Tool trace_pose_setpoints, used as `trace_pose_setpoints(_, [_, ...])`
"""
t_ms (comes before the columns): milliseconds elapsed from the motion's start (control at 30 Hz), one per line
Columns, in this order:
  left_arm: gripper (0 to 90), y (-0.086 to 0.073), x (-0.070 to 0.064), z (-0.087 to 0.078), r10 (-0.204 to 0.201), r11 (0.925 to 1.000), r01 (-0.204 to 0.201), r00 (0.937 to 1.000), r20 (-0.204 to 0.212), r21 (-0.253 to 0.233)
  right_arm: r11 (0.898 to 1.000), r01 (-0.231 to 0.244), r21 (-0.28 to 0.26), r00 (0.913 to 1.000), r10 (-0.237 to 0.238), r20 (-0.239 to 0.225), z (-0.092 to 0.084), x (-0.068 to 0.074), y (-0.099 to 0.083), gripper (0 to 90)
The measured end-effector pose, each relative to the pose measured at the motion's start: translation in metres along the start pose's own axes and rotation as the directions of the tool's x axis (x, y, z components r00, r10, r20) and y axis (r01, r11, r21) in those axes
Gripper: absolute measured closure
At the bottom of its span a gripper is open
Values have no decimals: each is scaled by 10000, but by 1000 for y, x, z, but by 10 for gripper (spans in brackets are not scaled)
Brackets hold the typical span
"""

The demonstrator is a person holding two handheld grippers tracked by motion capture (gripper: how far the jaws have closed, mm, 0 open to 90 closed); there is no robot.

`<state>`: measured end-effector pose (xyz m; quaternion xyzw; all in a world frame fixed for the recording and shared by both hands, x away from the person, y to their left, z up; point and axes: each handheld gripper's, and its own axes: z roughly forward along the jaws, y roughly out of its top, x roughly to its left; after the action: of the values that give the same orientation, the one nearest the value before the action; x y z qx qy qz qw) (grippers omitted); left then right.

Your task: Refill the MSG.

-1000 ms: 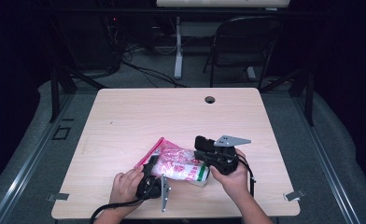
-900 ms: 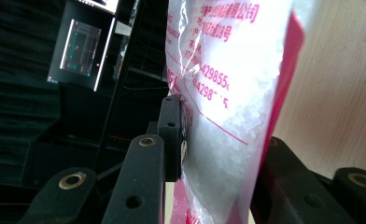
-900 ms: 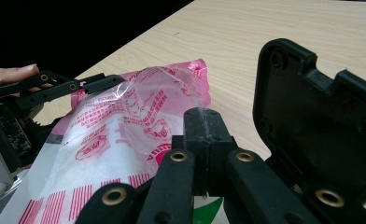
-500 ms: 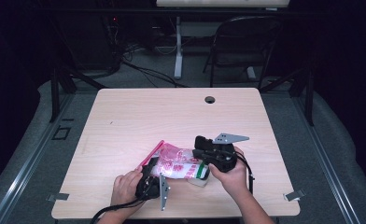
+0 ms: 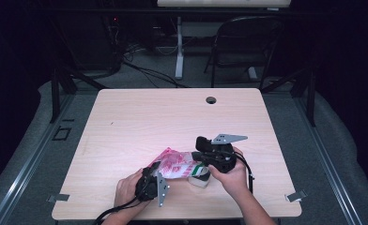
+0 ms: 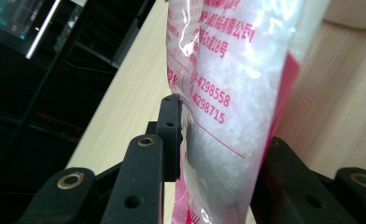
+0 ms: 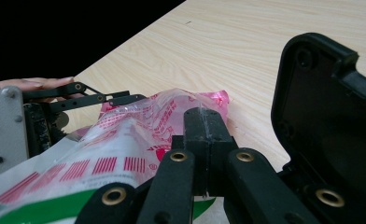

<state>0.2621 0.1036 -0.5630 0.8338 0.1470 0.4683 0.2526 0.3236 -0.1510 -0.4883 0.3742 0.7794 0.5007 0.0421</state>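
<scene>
We see both tongs, left (image 5: 156,172) and right (image 5: 198,157), clamped on the pink-printed bag (image 5: 177,165) (white crystals inside) above the counter (image 5: 172,117).

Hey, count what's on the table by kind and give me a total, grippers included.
Grippers: 2, left gripper and right gripper
Red-printed plastic bags: 1, bag clamped by both sets of jaws
Pale round things with a green stripe: 1, roll, mostly hidden under the bag
Total: 4
</scene>
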Motion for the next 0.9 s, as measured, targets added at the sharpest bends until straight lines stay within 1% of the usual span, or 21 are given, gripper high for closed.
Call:
trace_pose_setpoints(133, [735,-2,1,1,-253,9997,252,9994,246,32,10000,26,95,9999,-25,-108,1,0,1,900])
trace_pose_setpoints(267, [739,-4,3,3,-589,9983,585,9967,562,81,9999,25,130,9999,-24,-117,3,1,0,900])
trace_pose_setpoints(333, [746,-5,3,4,-697,9976,691,9947,760,103,9998,64,165,9999,-62,-114,4,1,0,900])
trace_pose_setpoints(400, [757,-6,3,5,-898,9959,888,9916,928,151,9999,20,149,9999,-18,-148,4,1,0,891])
trace_pose_setpoints(467, [763,-7,4,6,-1063,9943,1047,9875,1160,196,9998,21,180,9998,-17,-195,5,1,0,884])
trace_pose_setpoints(500, [765,-8,5,6,-1115,9937,1096,9866,1192,224,9999,-8,171,9998,11,-210,5,2,0,883])
trace_pose_setpoints(567, [772,-9,6,7,-1307,9914,1291,9825,1323,207,9998,24,195,9997,-19,-224,6,2,-1,873])
trace_pose_setpoints(633, [777,-11,8,8,-1570,9876,1561,9764,1481,183,10000,-50,75,9996,52,-267,6,2,-1,858])
trace_pose_setpoints(733, [779,-14,11,9,-1954,9806,1952,9649,1753,187,10000,-13,-7,9997,13,-258,4,2,0,828])
trace_pose_setpoints(767, [780,-14,12,9,-2105,9774,2101,9604,1828,215,9999,-42,-115,9997,39,-255,4,2,0,821])
trace_pose_setpoints(867, [780,-16,14,10,-2325,9723,2323,9514,2019,248,9996,-23,-285,9997,16,-245,1,2,1,803])
trace_pose_setpoints(900, [780,-17,14,11,-2394,9706,2394,9484,2078,256,9990,-102,-424,9997,94,-208,1,3,1,798])
